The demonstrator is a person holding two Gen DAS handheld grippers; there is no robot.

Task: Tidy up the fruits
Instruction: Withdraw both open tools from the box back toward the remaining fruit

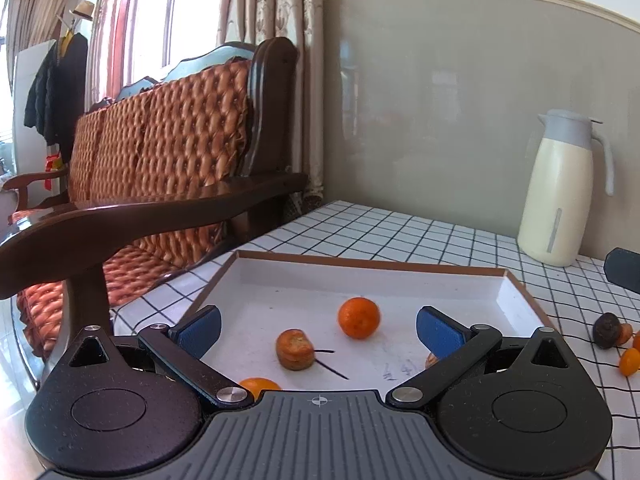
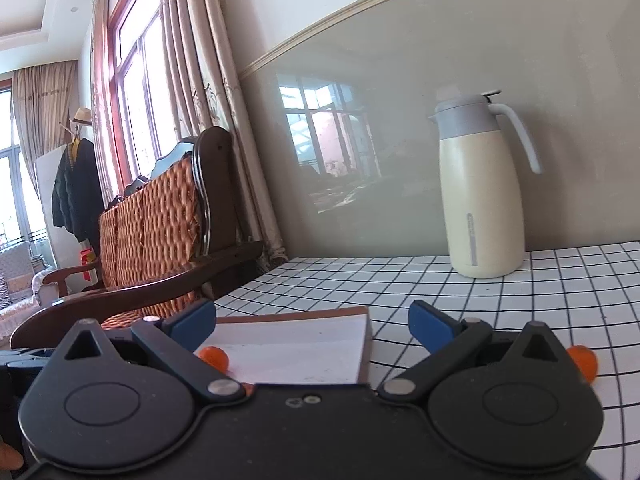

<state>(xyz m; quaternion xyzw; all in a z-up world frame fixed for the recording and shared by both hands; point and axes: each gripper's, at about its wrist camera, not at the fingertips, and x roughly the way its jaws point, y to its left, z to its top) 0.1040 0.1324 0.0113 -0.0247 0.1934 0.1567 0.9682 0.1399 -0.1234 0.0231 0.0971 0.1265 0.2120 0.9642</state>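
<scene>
Left tongs (image 1: 319, 330): jaws wide apart, nothing between the blue pads; they hang over the near edge of the tray.
Right tongs (image 2: 312, 322): jaws wide apart and empty, low over the desk beside the tray's right corner.
Tray (image 1: 400, 280): shallow, white inside with a brown rim, flat on the checked desk (image 1: 400, 232).
Fruit in tray: one whole orange (image 1: 359, 317) near the middle; a browner, dented fruit (image 1: 295, 349) just in front of it and to its left, with a thin dark stem lying beside it; a second orange (image 1: 259, 386) at the near edge, partly hidden behind the left tongs; a further piece barely shows behind the right-hand finger, kind not clear.
Fruit outside tray: a dark fruit (image 1: 606, 330) and small orange ones (image 1: 630, 361) on the desk to the tray's right, well apart from the tray. The right wrist view shows one orange fruit (image 2: 583, 361) by its right-hand finger, mostly hidden.
Handling, oranges (judgement): light, round, smooth-skinned, so likely to roll on the cloth and slip if pinched off-centre. Take across the widest part, pads level, moderate squeeze.
Handling, dented and dark fruit (judgement): probably soft or past ripe; skin may give or split. Close gently on the firmest flanks, not on the dent.
Task status (judgement): partly sorted; the loose fruit on the right remains to go in.
Bystander object: cream jug (image 1: 556, 196) upright by the wall, clear of the work.
</scene>
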